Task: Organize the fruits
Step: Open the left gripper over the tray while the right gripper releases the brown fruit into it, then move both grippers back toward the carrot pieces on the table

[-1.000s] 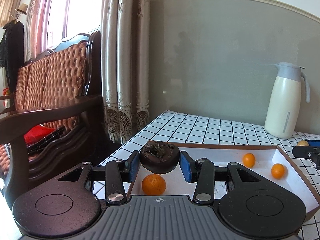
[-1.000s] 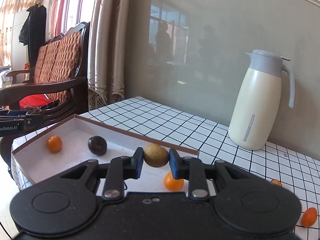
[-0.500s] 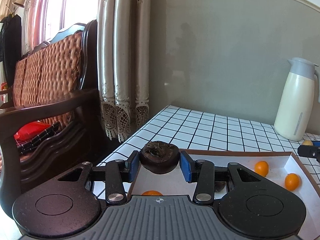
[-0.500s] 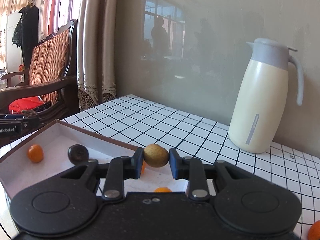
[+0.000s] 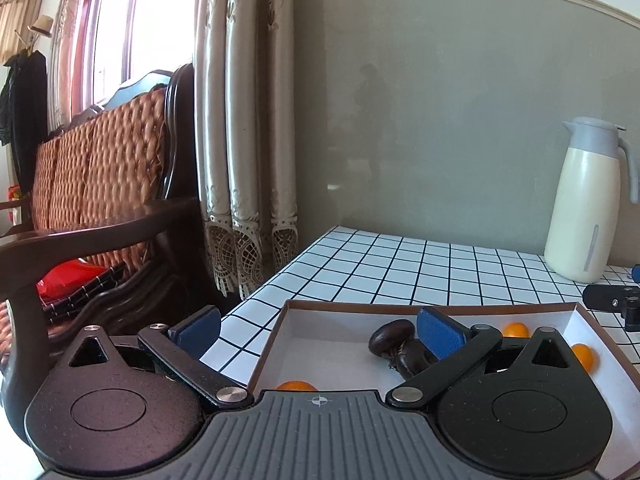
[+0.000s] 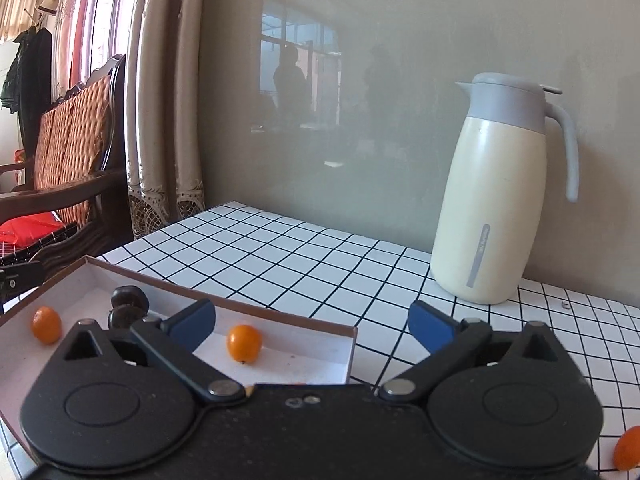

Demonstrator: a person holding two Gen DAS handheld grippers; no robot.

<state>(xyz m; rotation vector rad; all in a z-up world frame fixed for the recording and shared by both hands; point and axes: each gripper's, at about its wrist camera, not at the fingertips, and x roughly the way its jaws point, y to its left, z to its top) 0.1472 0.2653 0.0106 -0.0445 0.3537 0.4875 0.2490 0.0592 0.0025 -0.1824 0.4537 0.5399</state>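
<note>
Left wrist view: left gripper (image 5: 318,330) has its blue pads (image 5: 438,336) spread wide, jaws just opened, nothing clamped. It hangs over the left end of the shallow white box (image 5: 276,332) with a brown rim. Two dark fruits (image 5: 390,336) lie touching each other on the box floor, just beside the right pad and partly behind it. One orange fruit (image 5: 296,385) peeks out at the gripper body's front edge; two more small oranges (image 5: 516,329) sit toward the box's right end. Black part of the other gripper shows at the right edge, over the table. Checked tablecloth (image 5: 400,264) under the box, cream jug (image 5: 584,204) at the back right, wooden bench and curtain at left.

Right wrist view: right gripper (image 6: 312,326) also has its pads (image 6: 430,326) wide apart, jaws just opened, nothing between them. Its left finger is over the box (image 6: 352,354) corner, its right finger over the bare cloth (image 6: 320,264). An orange fruit (image 6: 244,343) lies inside the box near the left pad. The yellow-brown fruit is not visible here; cannot tell where it lies. The dark pair (image 6: 128,306) and another orange (image 6: 47,325) sit farther left in the box. One orange (image 6: 628,448) lies on the cloth outside the box at bottom right. Jug (image 6: 496,200) stands well behind.
</note>
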